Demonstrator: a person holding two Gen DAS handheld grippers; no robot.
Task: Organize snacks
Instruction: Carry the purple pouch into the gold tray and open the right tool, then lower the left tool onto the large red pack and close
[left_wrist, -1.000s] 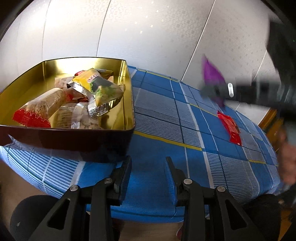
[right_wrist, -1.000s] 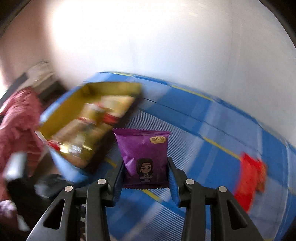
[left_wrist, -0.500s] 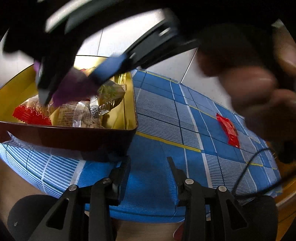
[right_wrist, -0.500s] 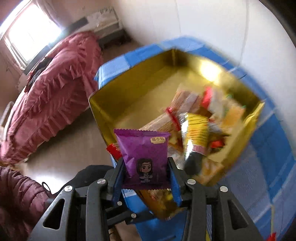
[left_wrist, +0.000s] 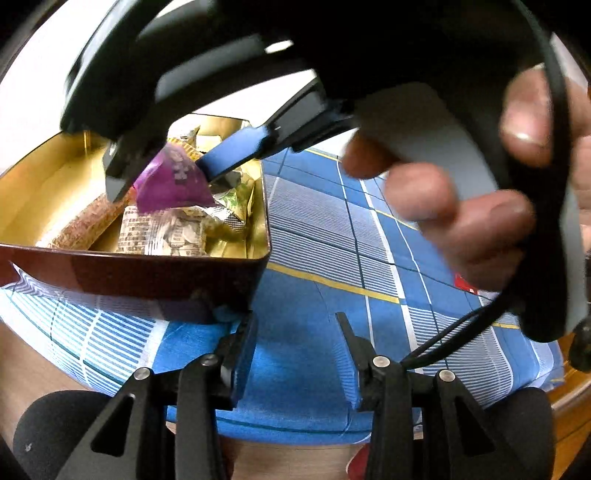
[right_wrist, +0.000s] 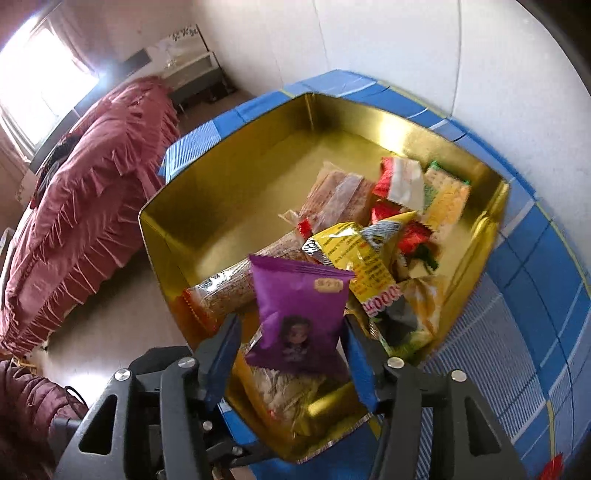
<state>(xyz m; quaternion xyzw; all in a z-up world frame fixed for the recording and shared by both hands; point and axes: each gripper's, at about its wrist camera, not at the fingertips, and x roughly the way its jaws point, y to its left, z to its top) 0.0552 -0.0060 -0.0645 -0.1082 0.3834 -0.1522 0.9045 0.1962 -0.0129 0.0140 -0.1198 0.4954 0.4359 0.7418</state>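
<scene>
Right claw: the right claw (right_wrist: 291, 354) hangs over the near corner of the gold tin (right_wrist: 236, 177), tilted steeply down; its jaws are opening, and the purple snack packet (right_wrist: 299, 314) sits between them with a clear gap on the left side, so it is no longer pinched.
Purple snack packet: upright but leaning, its lower edge just above the heap of wrapped snacks (right_wrist: 373, 236); from the left wrist view the same packet (left_wrist: 171, 182) shows between the blue pads, inside the tin's outline.
Gold tin: it stands on the desk (left_wrist: 332, 236), which wears a blue checked cloth; the outside wall is dark red (left_wrist: 140, 273) (the inside shines gold). The snacks crowd one half, and the other half is bare gold floor.
Left claw: the left claw (left_wrist: 295, 354) waits low at the desk's near edge, just beside the tin's corner, jaws slightly apart and opening, nothing between them.
Hand: a person's hand (left_wrist: 480, 206) grips the right claw's handle, fingers curled round it, close to the left camera.
Red packet: one red snack packet (right_wrist: 552, 463) lies alone on the cloth, well apart from the tin.
Room: a bed with a dark pink ruffled cover (right_wrist: 74, 192) stands beyond the desk.
</scene>
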